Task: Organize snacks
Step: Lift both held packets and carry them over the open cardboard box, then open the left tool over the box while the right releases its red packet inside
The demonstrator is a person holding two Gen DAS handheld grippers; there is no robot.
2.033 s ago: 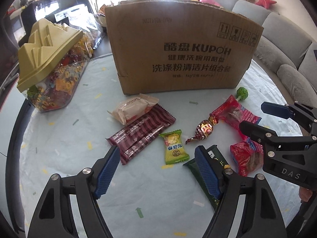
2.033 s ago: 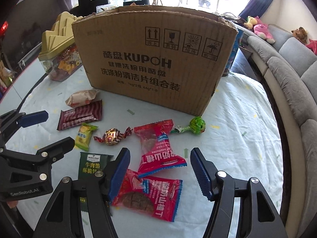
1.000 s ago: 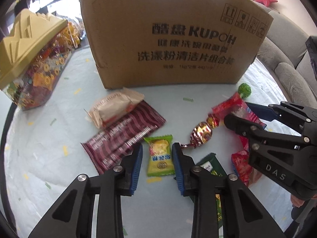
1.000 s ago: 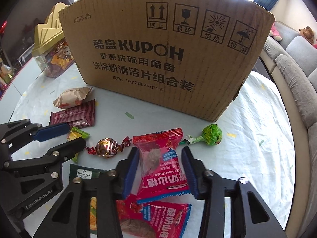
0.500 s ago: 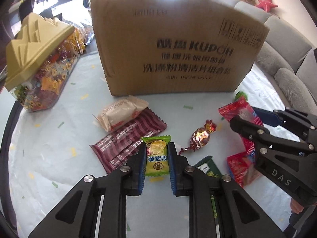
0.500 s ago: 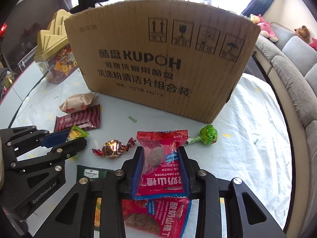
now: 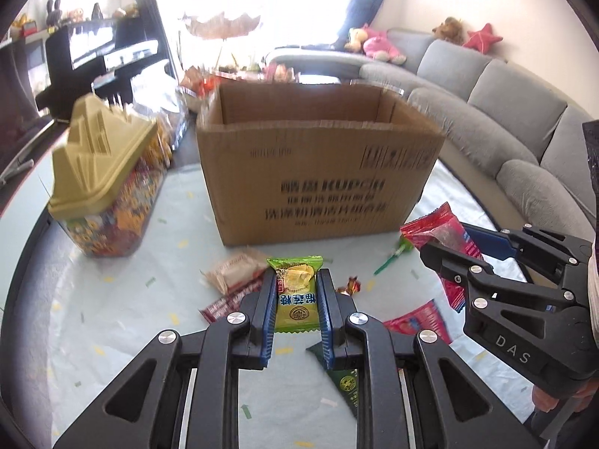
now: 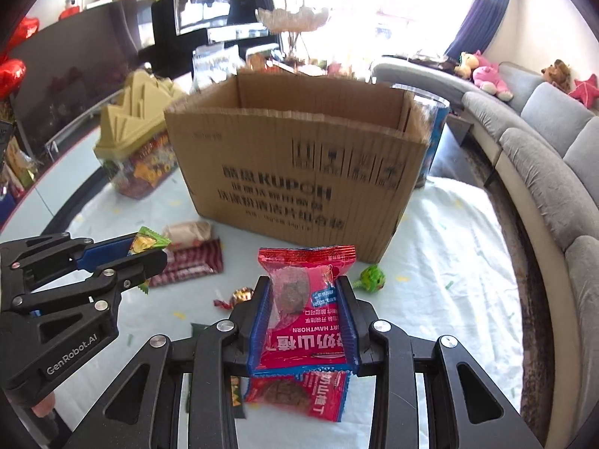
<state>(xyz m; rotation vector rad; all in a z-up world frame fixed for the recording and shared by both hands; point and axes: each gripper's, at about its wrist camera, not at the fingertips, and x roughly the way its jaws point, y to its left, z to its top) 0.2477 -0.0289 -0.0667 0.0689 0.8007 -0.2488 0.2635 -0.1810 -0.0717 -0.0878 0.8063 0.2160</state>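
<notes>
In the left wrist view my left gripper (image 7: 296, 277) is shut on a green and yellow candy packet (image 7: 295, 299), held clear above the table. My right gripper (image 8: 302, 284) is shut on a red hawthorn snack packet (image 8: 307, 262), also lifted. An open brown cardboard box (image 7: 318, 172) stands just beyond both, its top opening in sight (image 8: 299, 157). Each gripper shows in the other's view: the right gripper (image 7: 445, 241) with its red packet (image 7: 434, 230), the left gripper (image 8: 149, 249) with the green packet (image 8: 148, 241).
On the pale tablecloth lie a second red packet (image 8: 299, 393), a green lollipop (image 8: 370, 278), a gold wrapped candy (image 8: 239, 295), a maroon bar (image 8: 191, 262), a beige packet (image 8: 187, 230) and a dark green packet (image 7: 344, 378). A gold-lidded candy jar (image 7: 101, 172) stands left of the box; a grey sofa (image 7: 505, 119) curves at the right.
Both grippers closed on their packets and rose with them off the table. The views tipped up, so the box's open top now shows.
</notes>
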